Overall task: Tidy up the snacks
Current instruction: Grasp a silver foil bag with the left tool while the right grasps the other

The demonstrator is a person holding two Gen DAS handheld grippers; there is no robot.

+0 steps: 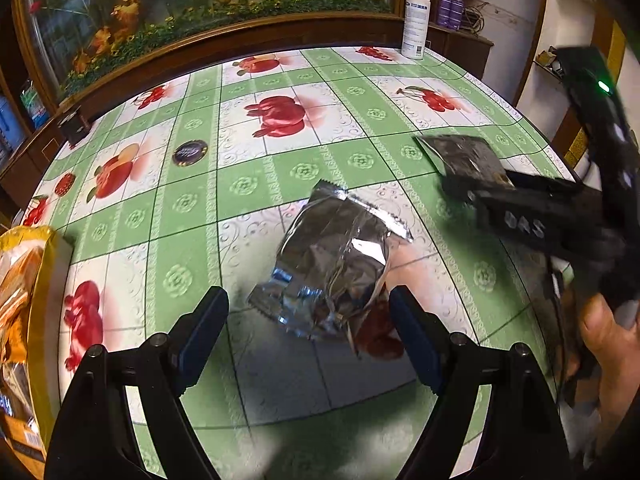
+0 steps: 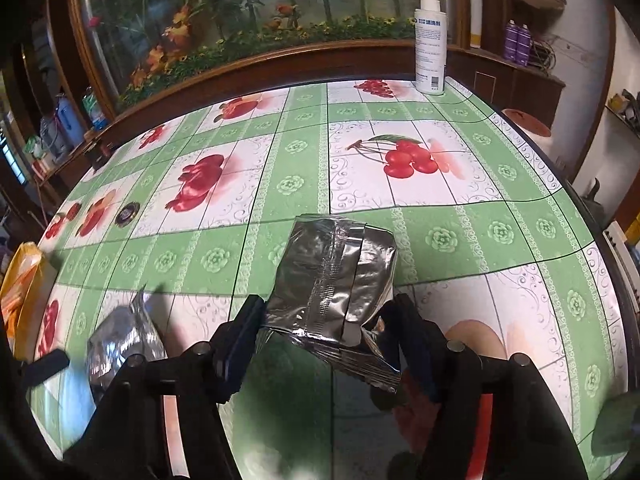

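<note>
Two crumpled silver foil snack packets lie on the fruit-print tablecloth. In the left wrist view one silver packet [image 1: 332,264] lies just ahead of my left gripper [image 1: 308,320]; its near end reaches between the open fingers, which do not touch it. My right gripper [image 2: 326,320] has its pads against both sides of the other silver packet [image 2: 336,280] and is shut on it. From the left wrist view that right gripper [image 1: 460,192] shows at the right, holding its packet [image 1: 464,156]. The first packet [image 2: 120,340] also shows at the lower left of the right wrist view.
A yellow-orange snack bag [image 1: 24,300] stands at the table's left edge. A small round dark-wrapped item [image 1: 190,153] lies further back on the left. A white spray bottle [image 2: 431,40] stands at the far right corner. A wooden ledge borders the back. A person's hand [image 1: 608,344] holds the right gripper.
</note>
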